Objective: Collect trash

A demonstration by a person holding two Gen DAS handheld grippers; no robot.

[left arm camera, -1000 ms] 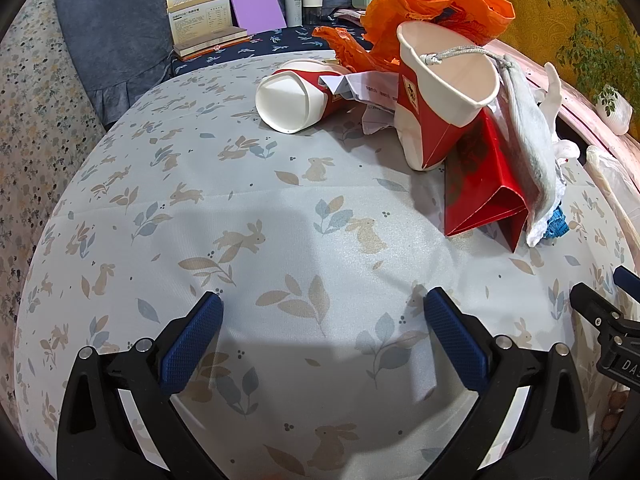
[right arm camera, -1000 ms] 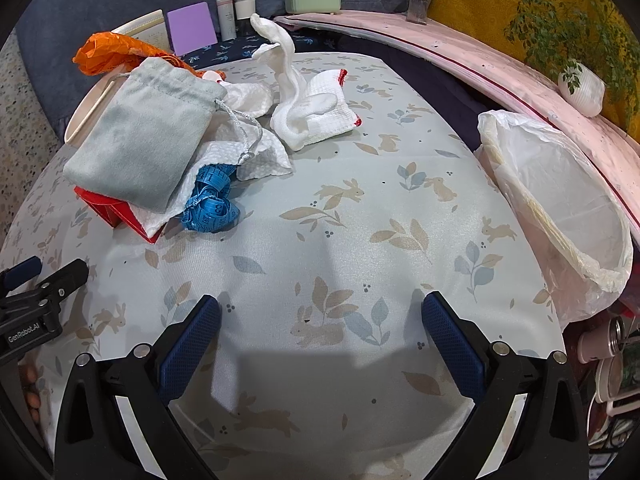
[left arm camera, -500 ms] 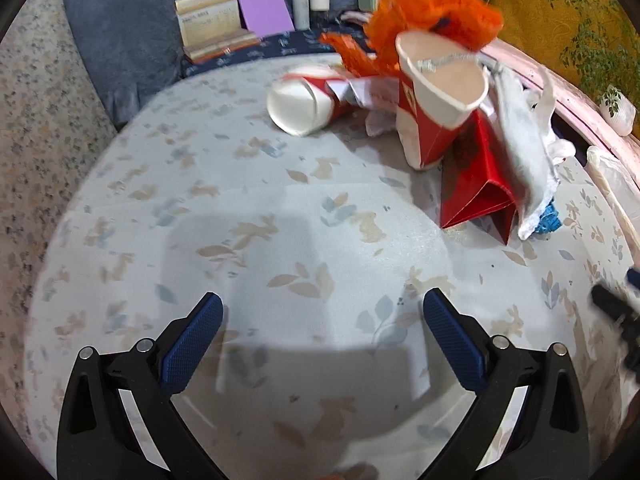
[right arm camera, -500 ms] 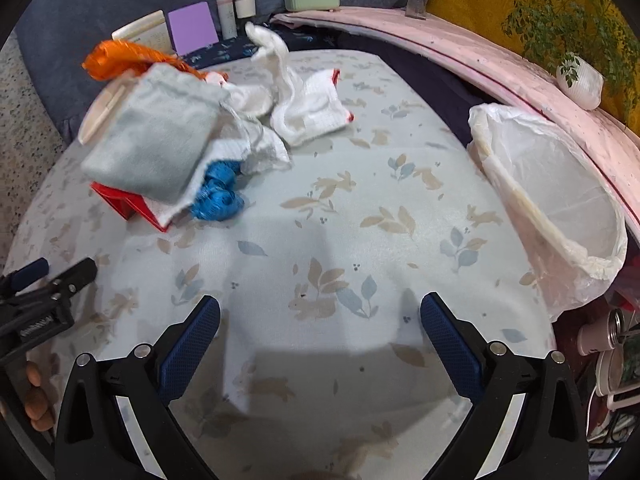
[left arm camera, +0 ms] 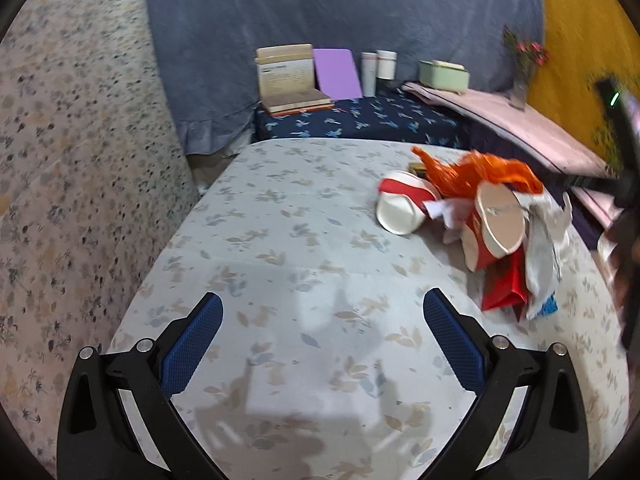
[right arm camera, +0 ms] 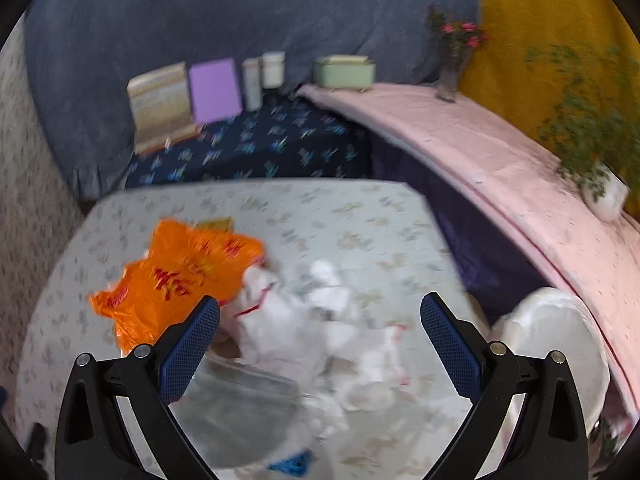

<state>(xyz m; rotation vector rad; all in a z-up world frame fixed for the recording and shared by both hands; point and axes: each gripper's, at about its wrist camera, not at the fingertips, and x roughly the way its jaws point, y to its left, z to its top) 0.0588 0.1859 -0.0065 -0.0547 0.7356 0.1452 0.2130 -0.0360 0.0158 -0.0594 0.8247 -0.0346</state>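
A trash heap lies on the rabbit-print table (left arm camera: 304, 248): a tipped red-and-white paper cup (left arm camera: 402, 208), an orange plastic bag (left arm camera: 480, 174), a second red cup (left arm camera: 494, 236), a red paper bag (left arm camera: 506, 286) and grey-white cloth (left arm camera: 542, 256). My left gripper (left arm camera: 318, 336) hangs open above bare tablecloth, left of the heap. The right wrist view is blurred: the orange bag (right arm camera: 180, 276), white cloths (right arm camera: 304, 320) and a grey pouch (right arm camera: 240, 412) lie under my open right gripper (right arm camera: 320, 336). A white-lined trash bin (right arm camera: 552, 344) stands at the table's right edge.
Behind the table a dark blue patterned surface (left arm camera: 360, 120) holds a book stand (left arm camera: 286, 76), a purple board (left arm camera: 336, 72), two white canisters (left arm camera: 378, 66) and a green box (left arm camera: 444, 74). A pink-covered ledge (right arm camera: 500, 152) with a vase (right arm camera: 452, 68) and a plant (right arm camera: 592, 148) curves along the right.
Both grippers have risen and tilted up, so the back wall and shelf now show. The right gripper has moved over the heap. Both stay open.
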